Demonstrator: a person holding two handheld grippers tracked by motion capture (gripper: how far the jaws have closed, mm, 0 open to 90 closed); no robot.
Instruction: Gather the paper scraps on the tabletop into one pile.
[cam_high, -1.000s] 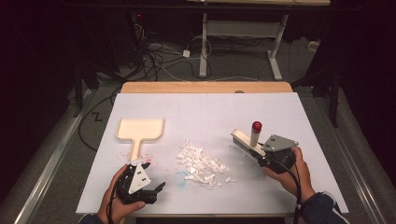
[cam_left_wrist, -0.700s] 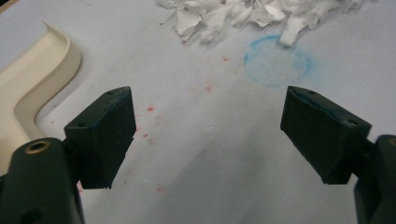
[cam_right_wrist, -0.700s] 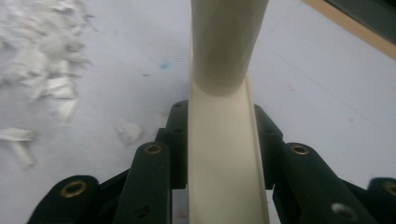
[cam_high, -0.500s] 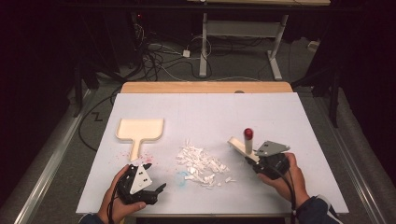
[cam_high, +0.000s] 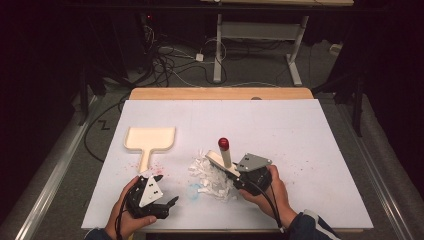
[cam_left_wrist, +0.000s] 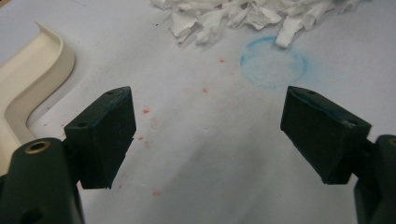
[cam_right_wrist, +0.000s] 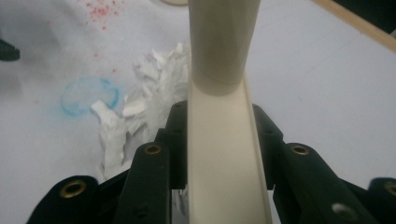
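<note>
Between right tool's jaws, brush

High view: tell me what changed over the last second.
The right gripper, shut on the brush the whole time, swept left across the table until the brush reached the paper scraps, bunching them into a tighter pile. Nothing was picked up or released. The left gripper stayed open in place, and the dustpan did not move.
</note>
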